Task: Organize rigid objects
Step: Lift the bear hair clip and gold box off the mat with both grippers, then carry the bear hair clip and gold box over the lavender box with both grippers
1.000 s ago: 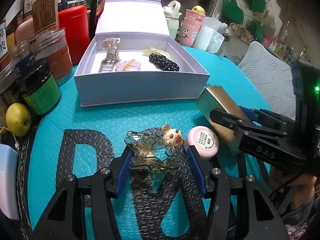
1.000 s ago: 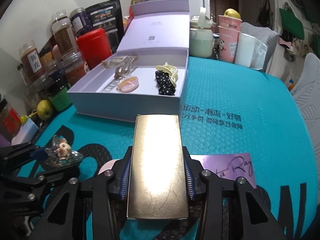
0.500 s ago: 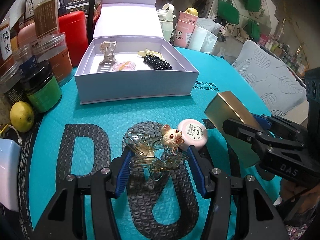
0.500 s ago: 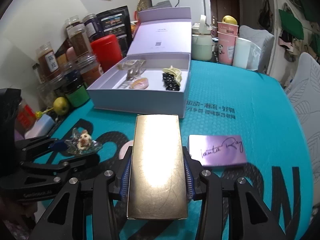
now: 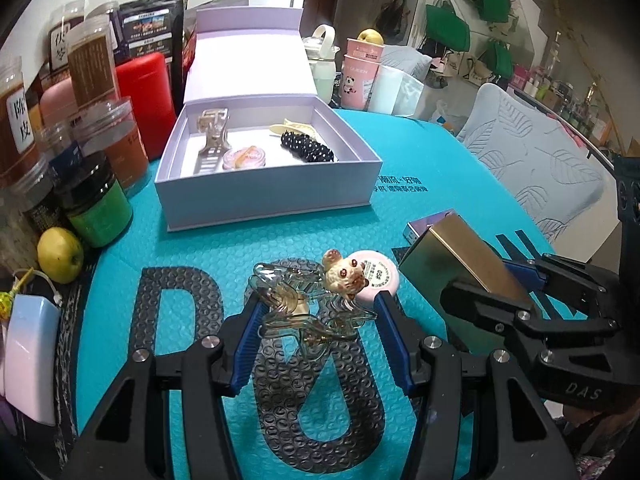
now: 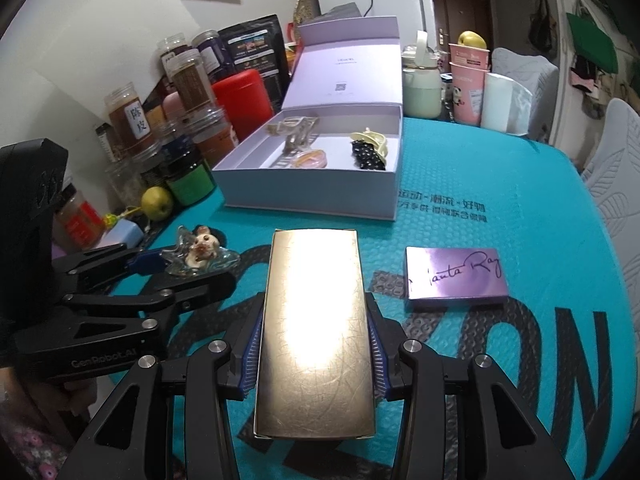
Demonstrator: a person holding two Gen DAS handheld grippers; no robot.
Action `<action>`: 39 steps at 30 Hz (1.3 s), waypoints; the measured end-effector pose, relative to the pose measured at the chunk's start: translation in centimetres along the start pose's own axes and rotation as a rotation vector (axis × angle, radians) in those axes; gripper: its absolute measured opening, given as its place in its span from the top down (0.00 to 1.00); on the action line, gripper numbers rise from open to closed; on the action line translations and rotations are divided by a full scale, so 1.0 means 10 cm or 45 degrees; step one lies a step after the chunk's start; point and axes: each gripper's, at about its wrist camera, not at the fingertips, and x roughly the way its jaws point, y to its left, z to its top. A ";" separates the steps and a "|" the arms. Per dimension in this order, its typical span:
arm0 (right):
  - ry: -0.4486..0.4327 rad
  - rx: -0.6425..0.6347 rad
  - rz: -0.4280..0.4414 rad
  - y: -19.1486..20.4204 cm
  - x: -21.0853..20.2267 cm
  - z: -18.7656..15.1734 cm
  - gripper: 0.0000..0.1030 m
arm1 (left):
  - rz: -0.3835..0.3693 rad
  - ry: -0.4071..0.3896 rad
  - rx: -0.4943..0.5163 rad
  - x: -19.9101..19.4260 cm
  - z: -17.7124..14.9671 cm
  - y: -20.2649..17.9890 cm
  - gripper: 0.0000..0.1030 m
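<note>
My left gripper (image 5: 318, 312) is shut on a clear hair claw with a small cream animal figure (image 5: 304, 308), held just above the teal mat. In the right wrist view that claw (image 6: 202, 254) shows at the left. My right gripper (image 6: 314, 320) is shut on a flat gold box (image 6: 316, 300), gripped by its long sides; the same gold box (image 5: 452, 264) sits right of the claw. Behind both stands an open lilac box (image 5: 264, 196) holding a beige claw, a pink tin, a black dotted clip and a cream clip. A pink round compact (image 5: 380, 276) lies on the mat.
A purple card box (image 6: 456, 276) lies on the mat to the right. Several jars (image 5: 100, 200), a red canister (image 5: 144, 80) and a yellow fruit (image 5: 60, 254) crowd the left edge. Pink cups (image 6: 468, 80) and a pale bottle (image 6: 420, 88) stand behind the lilac box.
Both grippers drew back from the lilac box and rose a little, each keeping its load. The right one shifted rightward, so the purple card box came fully into view.
</note>
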 end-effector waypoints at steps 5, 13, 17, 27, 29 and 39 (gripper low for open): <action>-0.031 -0.017 0.003 0.02 -0.05 0.07 0.58 | 0.007 -0.021 0.017 -0.06 0.09 -0.01 0.48; -0.078 -0.066 0.009 0.04 -0.12 0.28 0.58 | 0.030 -0.063 0.036 -0.13 0.26 -0.01 0.48; -0.098 -0.085 0.021 0.01 -0.14 0.39 0.58 | 0.029 -0.075 0.039 -0.15 0.37 -0.02 0.48; -0.117 -0.123 0.042 -0.06 -0.12 0.64 0.58 | 0.020 -0.114 0.056 -0.13 0.67 -0.01 0.48; -0.118 -0.130 0.045 -0.07 -0.11 0.69 0.58 | 0.019 -0.122 0.062 -0.12 0.74 -0.01 0.48; -0.138 -0.187 0.071 -0.11 -0.04 0.99 0.58 | 0.025 -0.167 0.105 -0.07 1.03 0.01 0.48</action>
